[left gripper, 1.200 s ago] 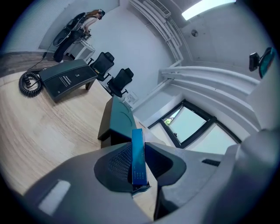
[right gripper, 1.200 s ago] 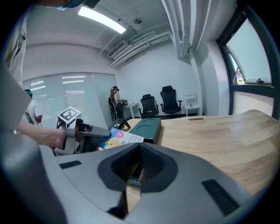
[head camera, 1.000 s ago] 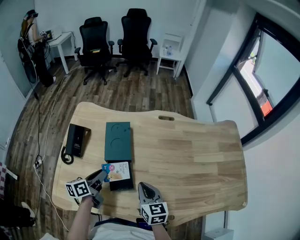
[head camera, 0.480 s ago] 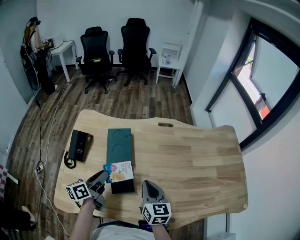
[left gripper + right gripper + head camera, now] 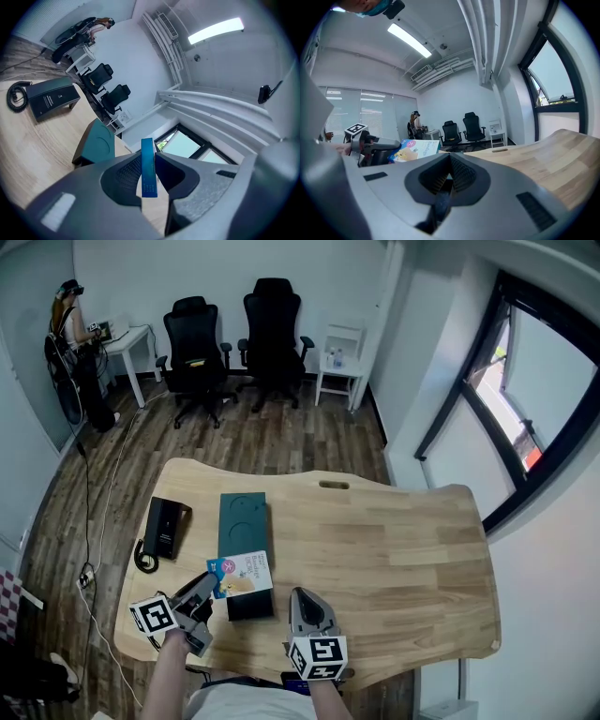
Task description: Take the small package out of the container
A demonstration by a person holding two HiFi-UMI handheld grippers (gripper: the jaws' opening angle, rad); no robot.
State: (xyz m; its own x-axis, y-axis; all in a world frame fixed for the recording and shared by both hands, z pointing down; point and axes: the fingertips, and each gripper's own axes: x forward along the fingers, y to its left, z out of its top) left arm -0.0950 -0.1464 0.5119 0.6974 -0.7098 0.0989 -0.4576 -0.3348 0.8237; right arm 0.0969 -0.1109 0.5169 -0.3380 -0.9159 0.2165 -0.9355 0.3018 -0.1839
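Observation:
My left gripper point(image 5: 208, 585) is shut on the small package point(image 5: 240, 575), a blue and white printed box held by its left edge. The package hangs just above the open dark container point(image 5: 251, 605) near the table's front edge. In the left gripper view the package's thin blue edge point(image 5: 148, 168) stands upright between the two pads. My right gripper point(image 5: 302, 597) rests to the right of the container, shut with nothing in it. From the right gripper view I see the package point(image 5: 416, 149) and the left gripper point(image 5: 370, 146) off to the left.
A teal lid point(image 5: 243, 527) lies flat just beyond the container. A black box point(image 5: 166, 526) with a coiled cable point(image 5: 144, 560) sits at the table's left. The wooden table point(image 5: 403, 549) stretches to the right. Office chairs point(image 5: 234, 338) stand on the floor beyond.
The head view has shifted slightly. The left gripper keeps its hold on the package over the container, and the right gripper stays beside it.

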